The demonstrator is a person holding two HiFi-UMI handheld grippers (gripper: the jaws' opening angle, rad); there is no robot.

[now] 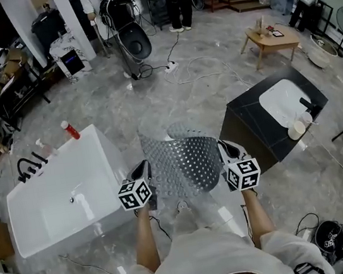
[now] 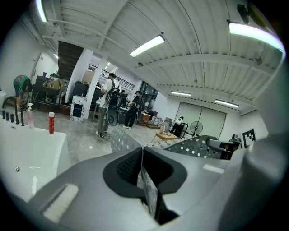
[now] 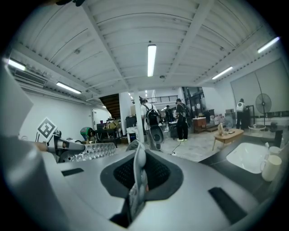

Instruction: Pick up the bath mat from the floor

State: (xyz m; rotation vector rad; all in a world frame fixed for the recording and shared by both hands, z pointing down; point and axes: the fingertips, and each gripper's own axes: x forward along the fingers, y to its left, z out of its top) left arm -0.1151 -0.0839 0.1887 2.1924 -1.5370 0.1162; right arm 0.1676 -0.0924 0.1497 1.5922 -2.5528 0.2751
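The bath mat [image 1: 184, 160] is clear and dotted, and it hangs in the air between my two grippers, bowed upward in the middle. My left gripper [image 1: 144, 174] is shut on its left edge, my right gripper [image 1: 229, 156] shut on its right edge. In the left gripper view the thin mat edge [image 2: 143, 180] stands pinched between the dark pads, and the rest of the mat [image 2: 192, 146] stretches off to the right. In the right gripper view the mat edge [image 3: 137, 180] is pinched likewise, with the mat [image 3: 90, 150] running left toward the other gripper.
A white bathtub [image 1: 60, 201] stands at the left with bottles [image 1: 69, 130] on its rim. A black vanity with a white basin [image 1: 279, 110] stands at the right. A low wooden table [image 1: 268, 39], cables on the marble floor and people stand farther back.
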